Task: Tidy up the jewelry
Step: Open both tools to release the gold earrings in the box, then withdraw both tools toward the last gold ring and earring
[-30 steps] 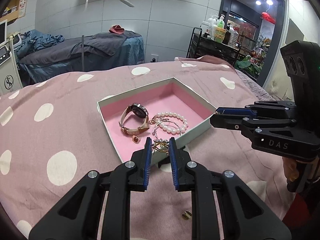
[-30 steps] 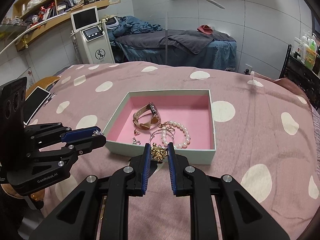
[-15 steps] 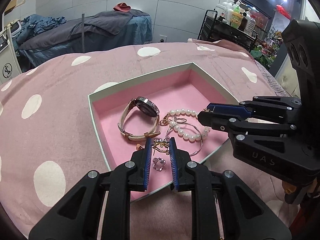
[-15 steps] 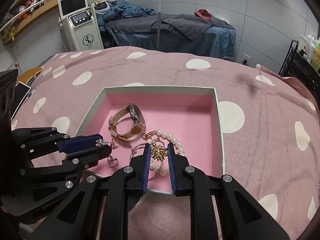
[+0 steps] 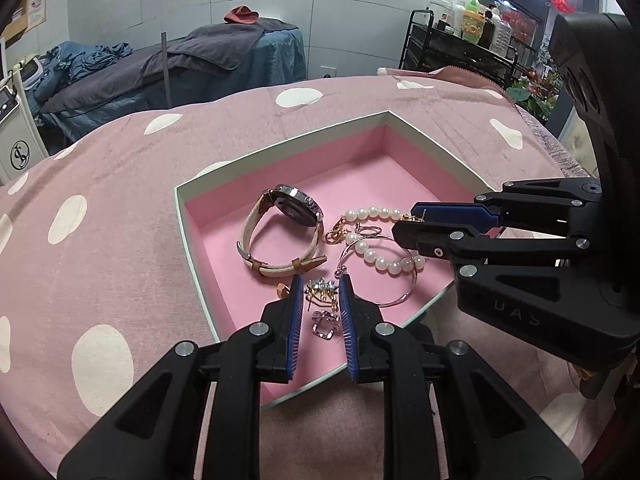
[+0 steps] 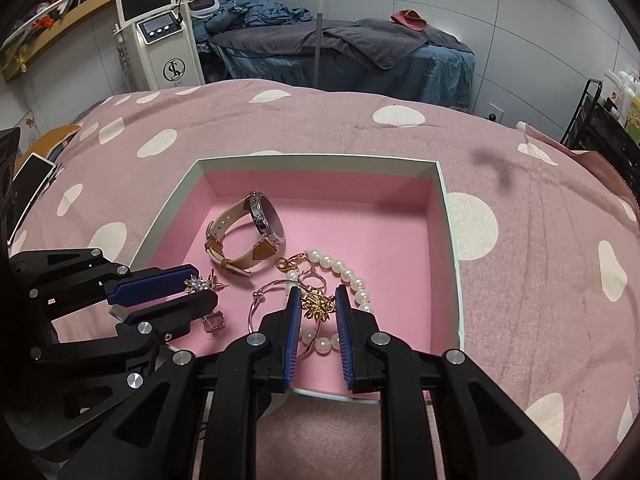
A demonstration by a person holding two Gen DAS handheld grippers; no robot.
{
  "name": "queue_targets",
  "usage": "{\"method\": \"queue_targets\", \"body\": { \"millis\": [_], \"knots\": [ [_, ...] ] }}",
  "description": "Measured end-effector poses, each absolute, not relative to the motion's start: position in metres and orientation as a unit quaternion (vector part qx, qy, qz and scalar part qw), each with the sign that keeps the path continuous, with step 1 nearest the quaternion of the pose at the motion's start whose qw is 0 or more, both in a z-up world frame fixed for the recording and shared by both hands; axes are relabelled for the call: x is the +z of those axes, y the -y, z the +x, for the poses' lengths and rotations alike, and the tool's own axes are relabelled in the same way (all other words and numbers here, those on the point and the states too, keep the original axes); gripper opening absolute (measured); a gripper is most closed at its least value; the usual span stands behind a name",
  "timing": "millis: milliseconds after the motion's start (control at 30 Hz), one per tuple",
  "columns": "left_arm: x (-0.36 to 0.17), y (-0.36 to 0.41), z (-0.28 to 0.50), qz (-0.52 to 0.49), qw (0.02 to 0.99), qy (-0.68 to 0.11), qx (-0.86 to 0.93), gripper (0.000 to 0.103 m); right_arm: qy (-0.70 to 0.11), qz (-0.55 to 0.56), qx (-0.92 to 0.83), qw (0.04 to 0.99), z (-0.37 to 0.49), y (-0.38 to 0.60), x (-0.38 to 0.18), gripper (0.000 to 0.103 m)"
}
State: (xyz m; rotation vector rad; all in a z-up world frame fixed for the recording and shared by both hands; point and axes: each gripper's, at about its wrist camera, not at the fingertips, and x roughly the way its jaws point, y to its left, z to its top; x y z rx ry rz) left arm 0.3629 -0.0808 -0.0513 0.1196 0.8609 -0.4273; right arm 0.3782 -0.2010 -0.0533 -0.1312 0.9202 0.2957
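The white machine (image 6: pixel 168 52) carries a round black logo with intertwined letters, apparently "SL". The right gripper (image 5: pixel 416 225) body shows embossed letters, possibly "DAS".

Both tools are matte black plastic. The left gripper (image 5: pixel 322 300) has two long angular fingers (image 5: pixel 295 312) lined with ribbed blue pads, with round silver screw heads at the linkage joints. The right gripper (image 6: pixel 318 312) is built alike; seen from the left wrist camera, its body carries pale embossed lettering and a boxy black housing.
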Motion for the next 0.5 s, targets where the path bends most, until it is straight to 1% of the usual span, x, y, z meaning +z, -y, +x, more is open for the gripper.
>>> {"method": "queue_targets", "body": {
  "millis": [33,67,100,133,167,200,267,300,333,367,400,433,500],
  "knots": [
    [-0.05,0.081,0.361,0.059,0.887,-0.411,-0.202,0.026,-0.44,-0.063,0.142,0.884,0.377,0.202,-0.052,0.018],
    [-0.048,0.08,0.358,0.061,0.891,-0.404,-0.198,0.037,-0.437,-0.061,0.144,0.886,0.376,0.203,-0.051,0.019],
    [-0.045,0.08,0.354,0.061,0.896,-0.395,-0.195,0.044,-0.433,-0.058,0.147,0.888,0.374,0.204,-0.049,0.023],
    [-0.042,0.079,0.35,0.061,0.901,-0.384,-0.194,0.055,-0.427,-0.057,0.149,0.89,0.372,0.205,-0.047,0.027],
    [-0.039,0.078,0.347,0.062,0.904,-0.376,-0.192,0.062,-0.42,-0.058,0.149,0.893,0.37,0.206,-0.045,0.029],
    [-0.037,0.077,0.343,0.065,0.907,-0.37,-0.189,0.064,-0.415,-0.058,0.148,0.896,0.369,0.206,-0.042,0.033],
    [-0.032,0.074,0.337,0.07,0.911,-0.362,-0.184,0.067,-0.403,-0.061,0.143,0.902,0.366,0.208,-0.036,0.037],
    [-0.029,0.072,0.332,0.074,0.914,-0.358,-0.178,0.068,-0.396,-0.063,0.138,0.906,0.364,0.21,-0.033,0.042],
    [-0.027,0.069,0.328,0.077,0.916,-0.353,-0.172,0.075,-0.387,-0.065,0.131,0.91,0.36,0.212,-0.029,0.051],
    [-0.024,0.066,0.323,0.078,0.92,-0.346,-0.166,0.082,-0.379,-0.063,0.125,0.915,0.356,0.215,-0.024,0.055],
    [-0.021,0.061,0.317,0.075,0.924,-0.337,-0.163,0.084,-0.372,-0.058,0.122,0.918,0.353,0.218,-0.021,0.062],
    [-0.018,0.057,0.311,0.071,0.927,-0.331,-0.161,0.088,-0.366,-0.049,0.122,0.921,0.347,0.221,-0.016,0.066],
    [-0.016,0.048,0.299,0.061,0.929,-0.327,-0.16,0.09,-0.362,-0.034,0.123,0.924,0.337,0.227,-0.011,0.068]
  ]
}}
